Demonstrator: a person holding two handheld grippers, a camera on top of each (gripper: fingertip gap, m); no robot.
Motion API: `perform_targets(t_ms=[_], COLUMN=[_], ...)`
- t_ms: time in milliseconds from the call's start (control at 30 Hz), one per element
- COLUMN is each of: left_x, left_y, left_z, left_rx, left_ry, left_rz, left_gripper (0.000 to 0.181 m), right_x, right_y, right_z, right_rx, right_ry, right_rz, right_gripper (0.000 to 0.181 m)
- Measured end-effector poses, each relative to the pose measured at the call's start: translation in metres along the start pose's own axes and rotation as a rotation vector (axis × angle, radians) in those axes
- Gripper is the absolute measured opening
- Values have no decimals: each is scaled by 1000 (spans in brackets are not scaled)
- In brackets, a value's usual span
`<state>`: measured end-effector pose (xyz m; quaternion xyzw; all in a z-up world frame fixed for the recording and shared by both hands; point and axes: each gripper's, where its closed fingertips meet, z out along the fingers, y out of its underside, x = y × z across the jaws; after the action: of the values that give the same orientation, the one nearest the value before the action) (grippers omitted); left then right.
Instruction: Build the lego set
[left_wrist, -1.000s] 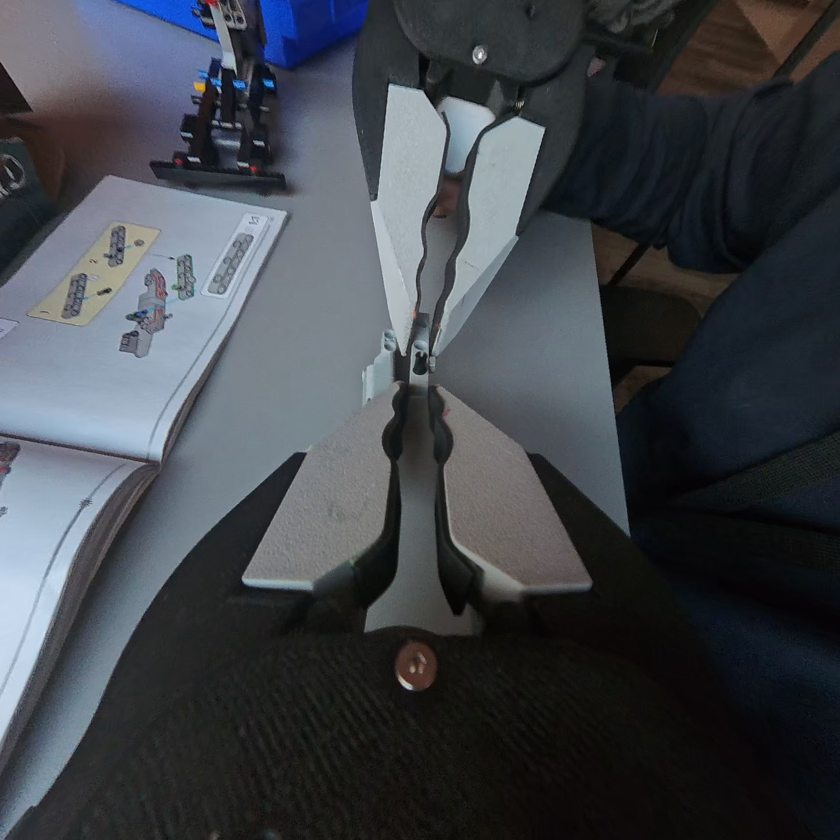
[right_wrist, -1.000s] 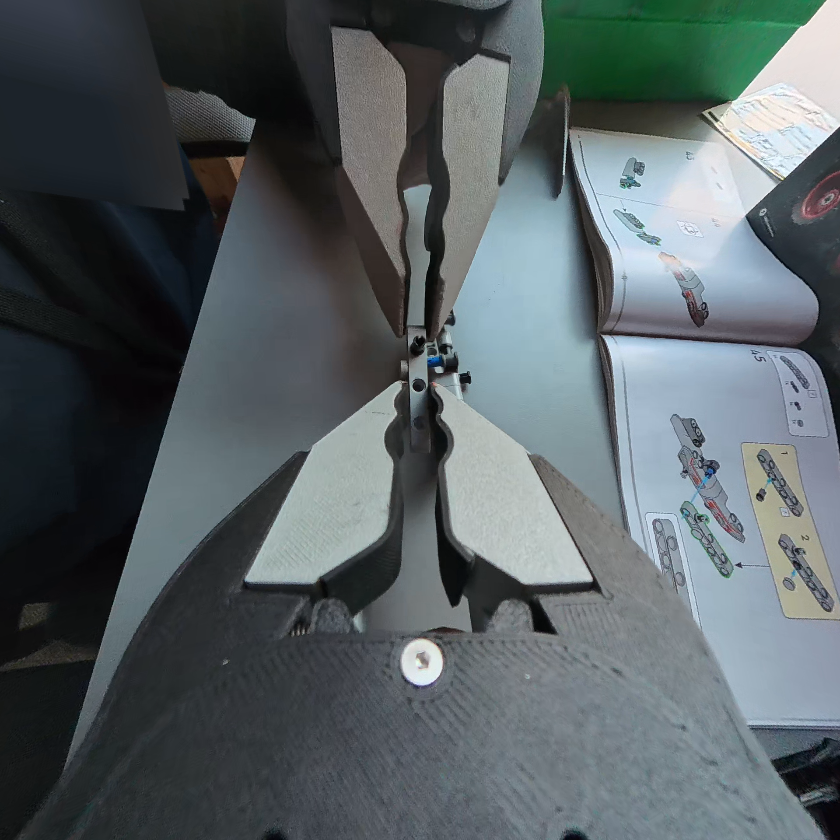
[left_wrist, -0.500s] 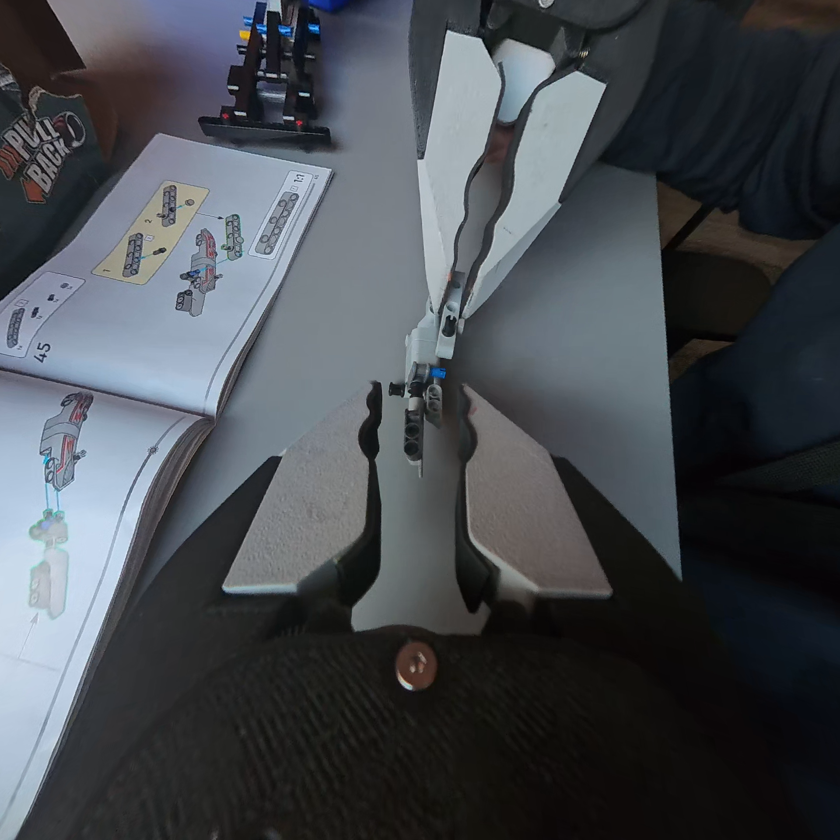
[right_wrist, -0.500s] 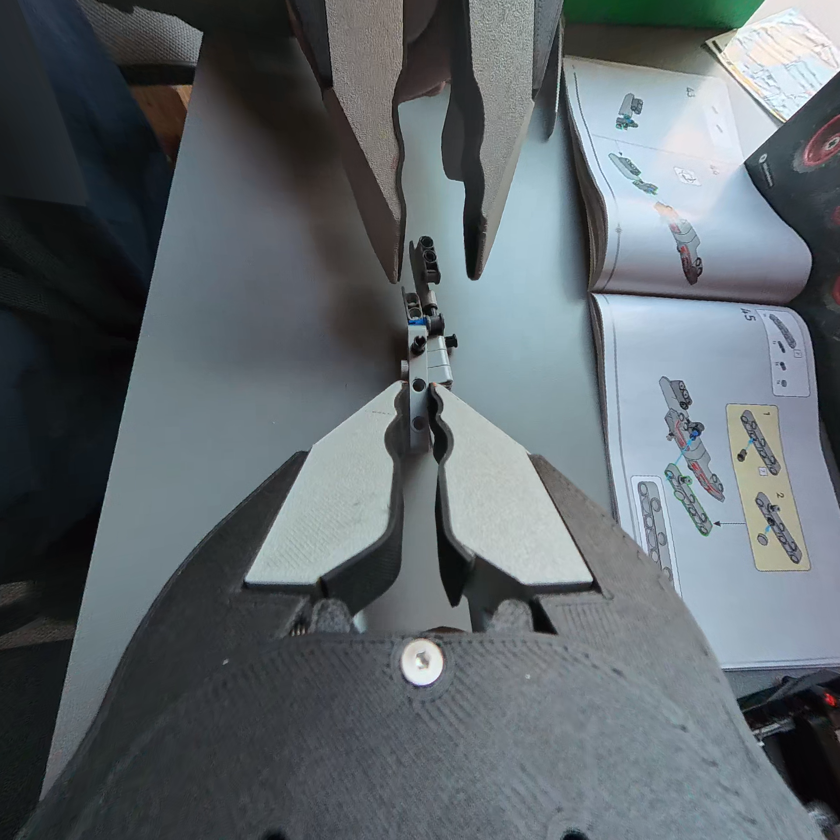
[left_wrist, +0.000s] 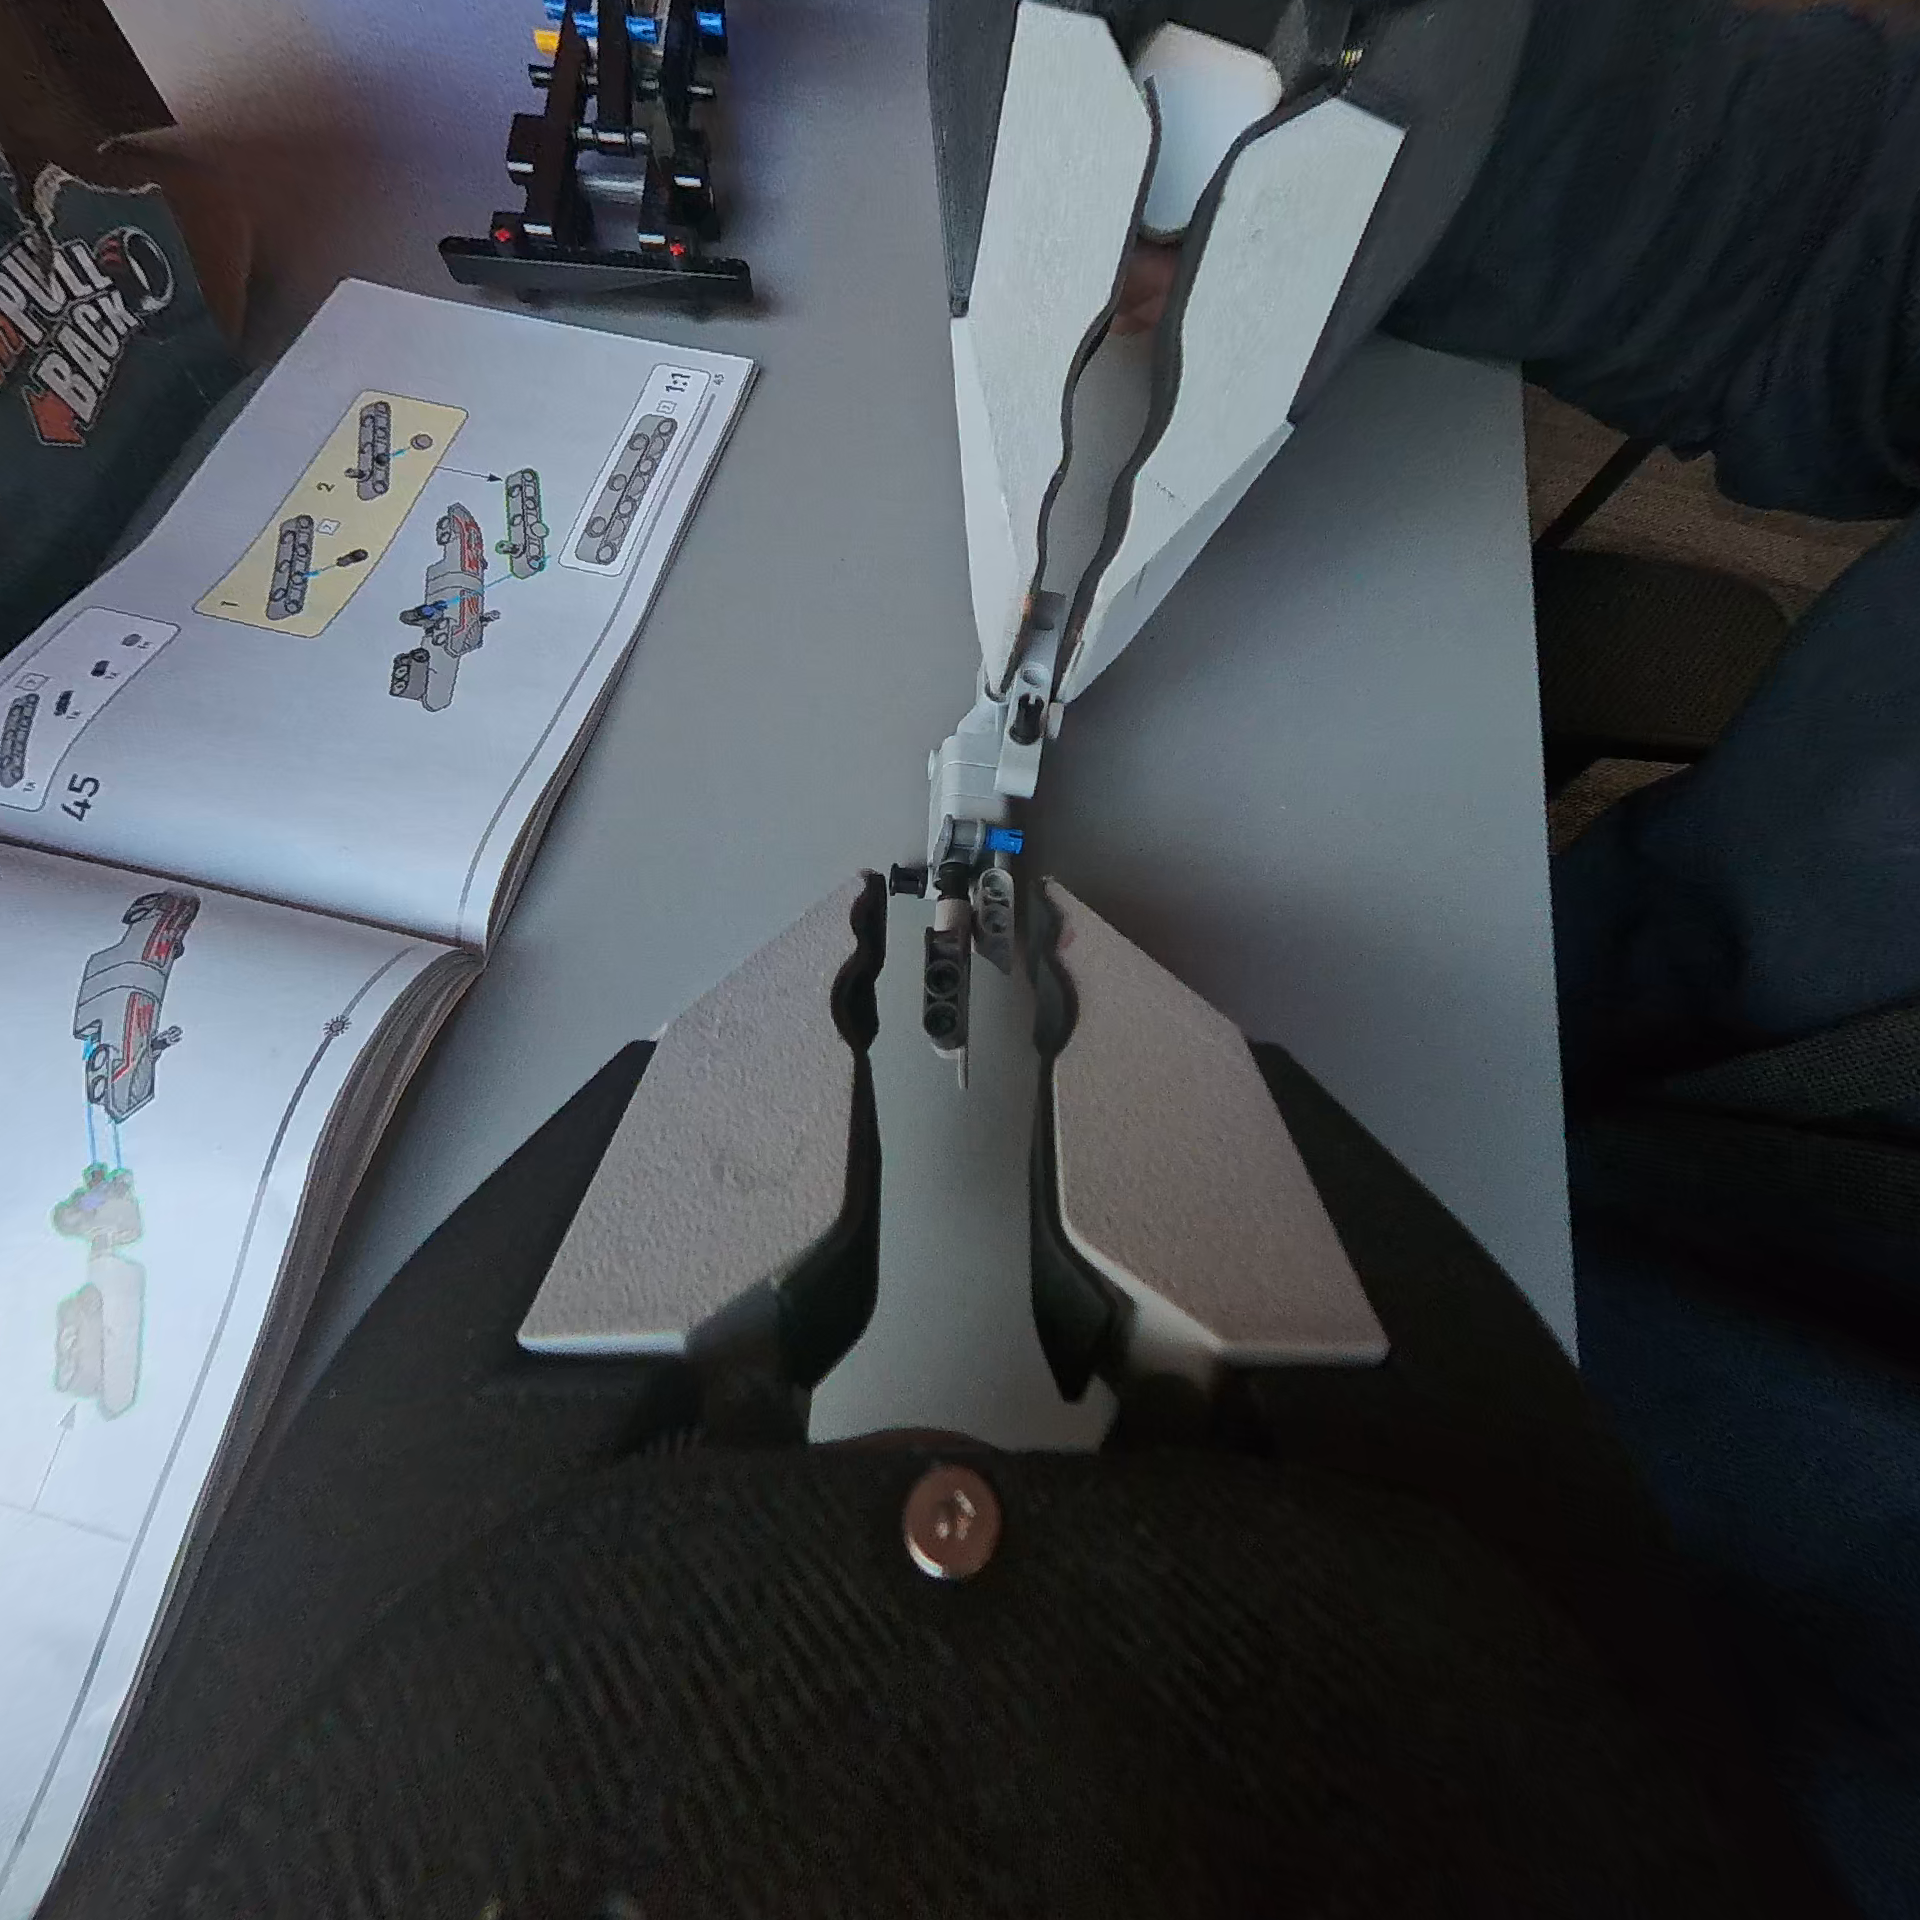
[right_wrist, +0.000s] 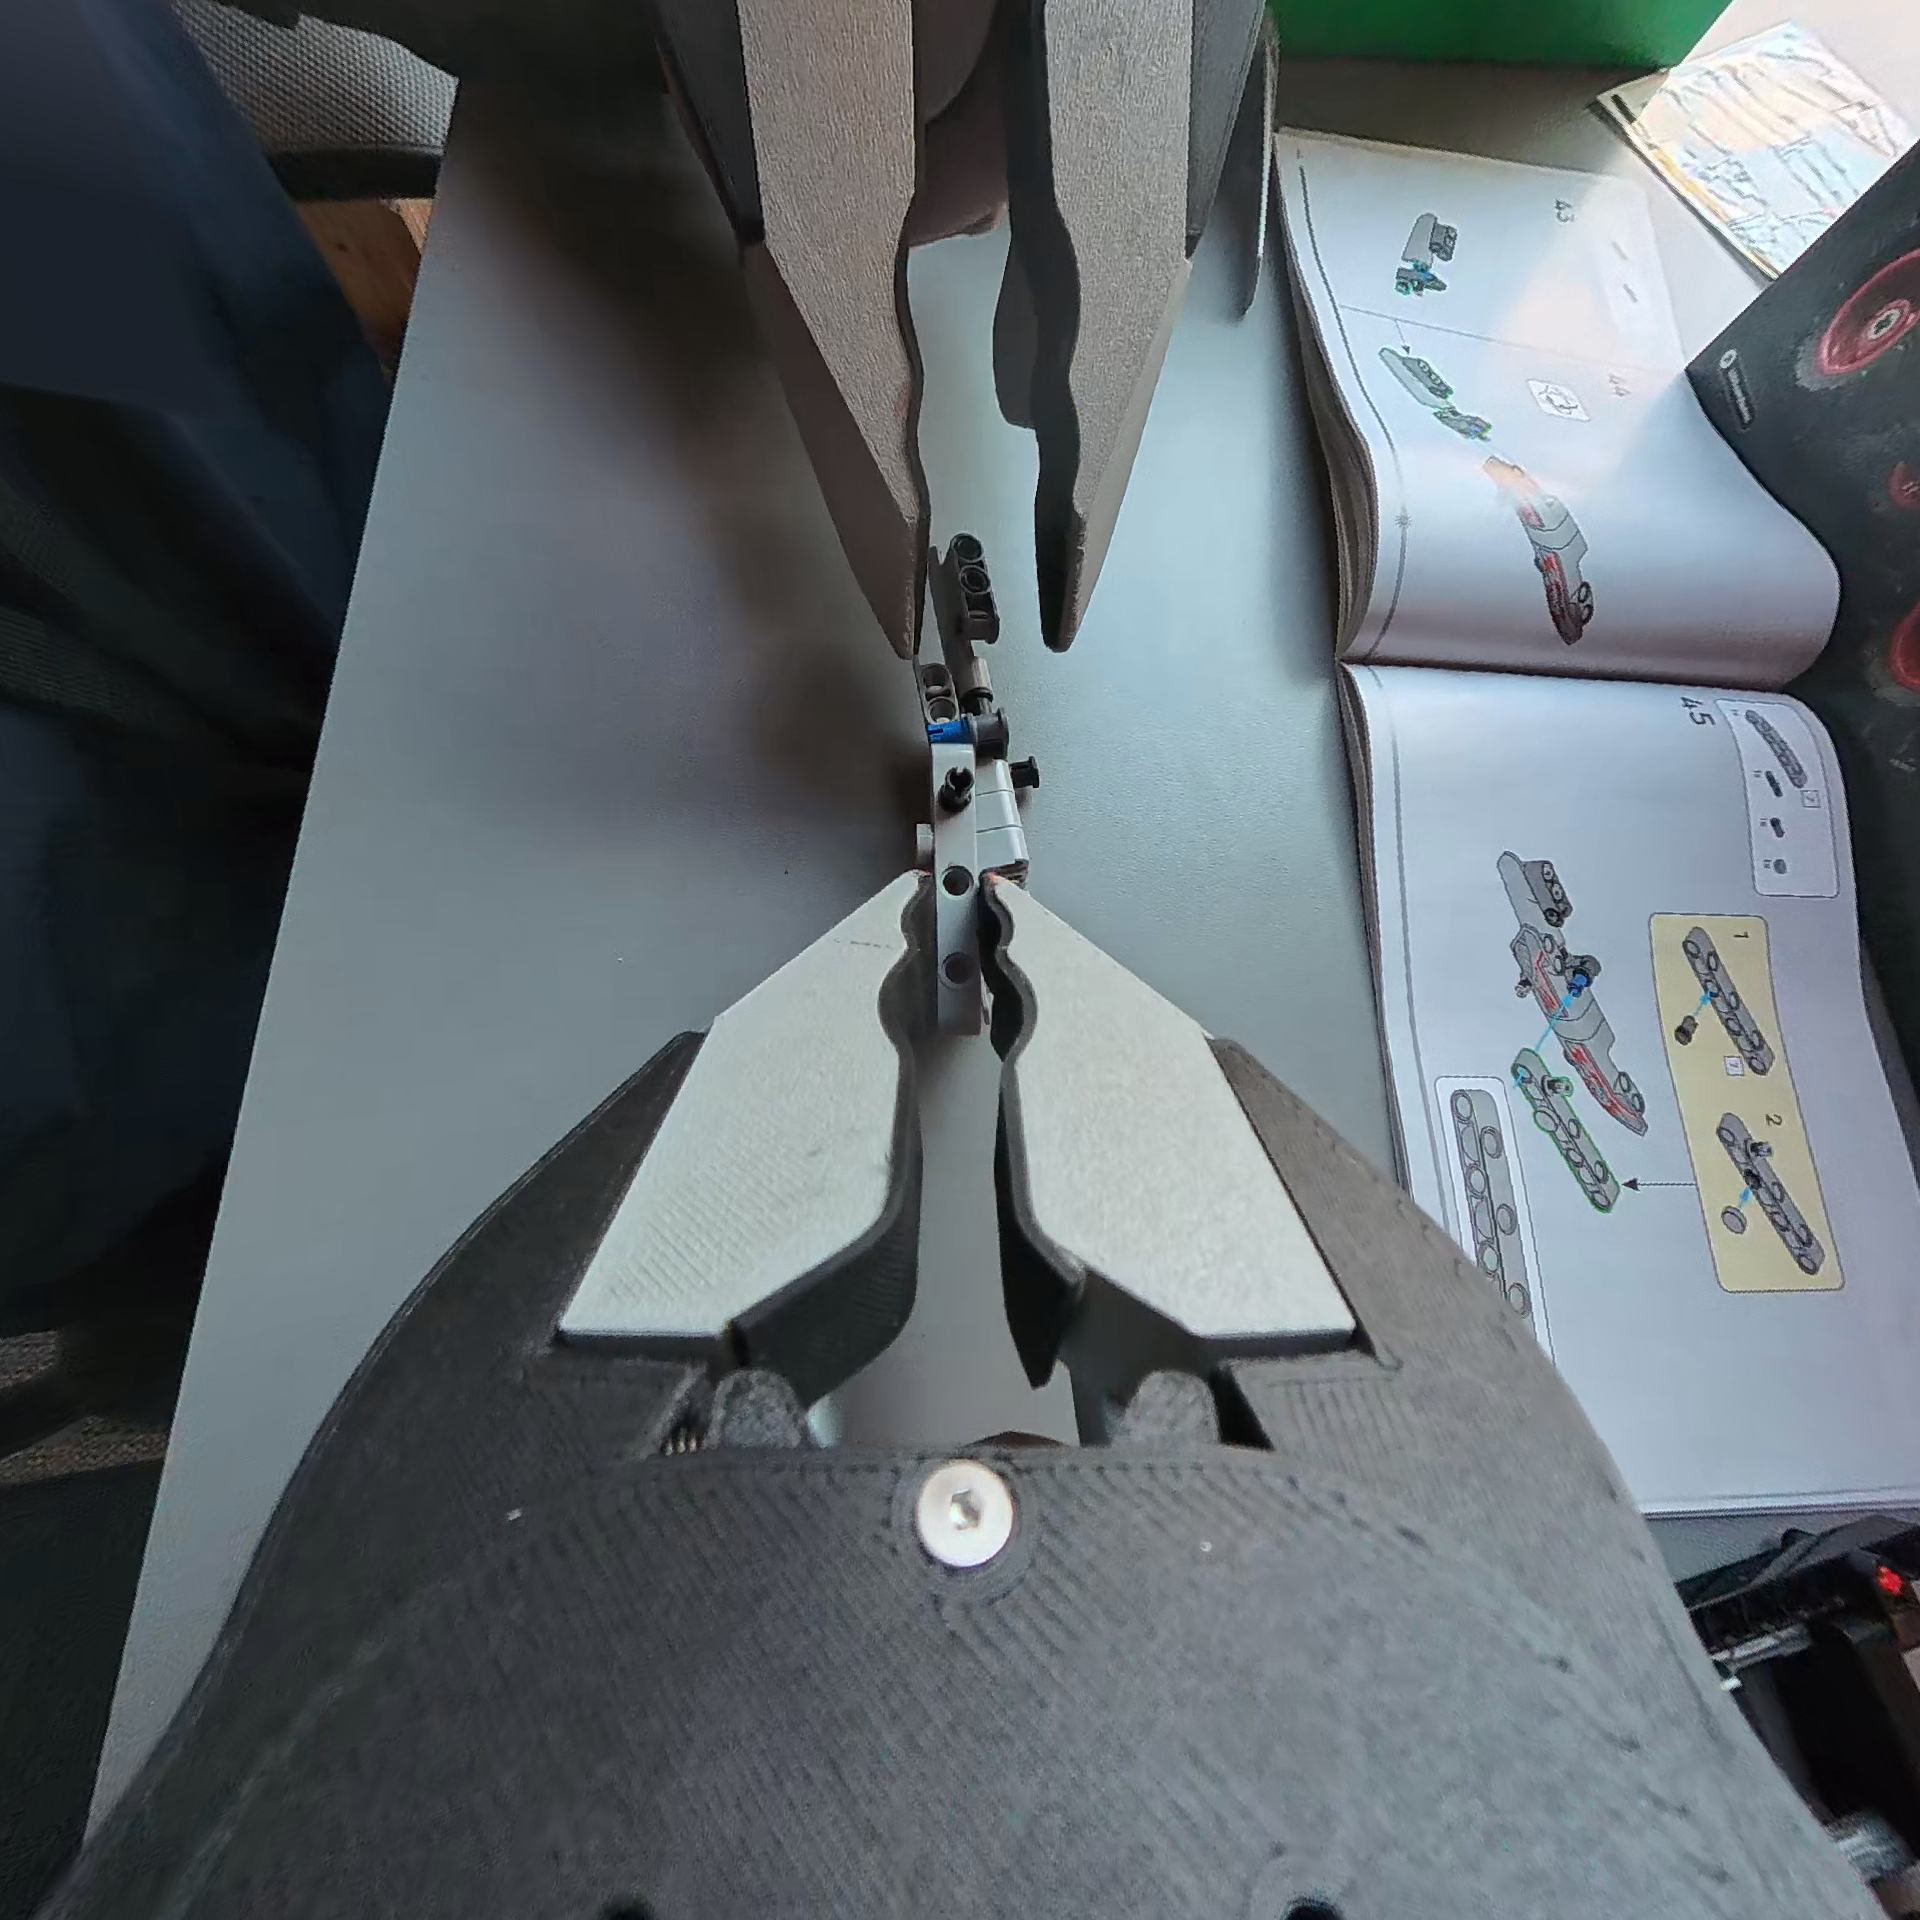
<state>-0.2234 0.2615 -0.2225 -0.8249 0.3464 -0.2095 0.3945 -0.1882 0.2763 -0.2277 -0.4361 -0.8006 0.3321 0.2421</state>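
Note:
A small lego sub-assembly (left_wrist: 971, 769) of light grey beams, black pins, a blue pin and a dark connector end hangs above the grey table (left_wrist: 790, 665). My right gripper (right_wrist: 954, 883) is shut on its light grey beam (right_wrist: 956, 935); it shows from above in the left wrist view (left_wrist: 1029, 686). My left gripper (left_wrist: 956, 894) is open, its fingers on either side of the dark connector end (left_wrist: 943, 987) without touching it. In the right wrist view the left gripper (right_wrist: 985, 644) stands open around that end (right_wrist: 971, 592).
An open instruction booklet (left_wrist: 416, 623) lies left of the grippers and shows in the right wrist view (right_wrist: 1558, 935). A black lego chassis (left_wrist: 603, 208) stands behind it. The table's edge (left_wrist: 1538, 831) and a person's dark blue clothing (left_wrist: 1766, 831) are close on the right. A green box (right_wrist: 1455, 31) is far off. My hands' fingertips stand some 5 cm from each other.
My left gripper was shut on the assembly's end one second ago. It has opened and drawn back a little. My right gripper still holds the assembly.

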Motion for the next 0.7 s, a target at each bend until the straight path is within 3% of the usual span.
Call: perform_targets(t_ms=[700], left_x=[-6], left_y=[-4], left_z=[-6], left_rx=[41], left_ry=[-4], left_rz=[-42], left_gripper=[22], right_x=[4], right_y=[-3], right_z=[-4], right_rx=[54], right_ry=[-23], right_rz=[66], right_gripper=[5])
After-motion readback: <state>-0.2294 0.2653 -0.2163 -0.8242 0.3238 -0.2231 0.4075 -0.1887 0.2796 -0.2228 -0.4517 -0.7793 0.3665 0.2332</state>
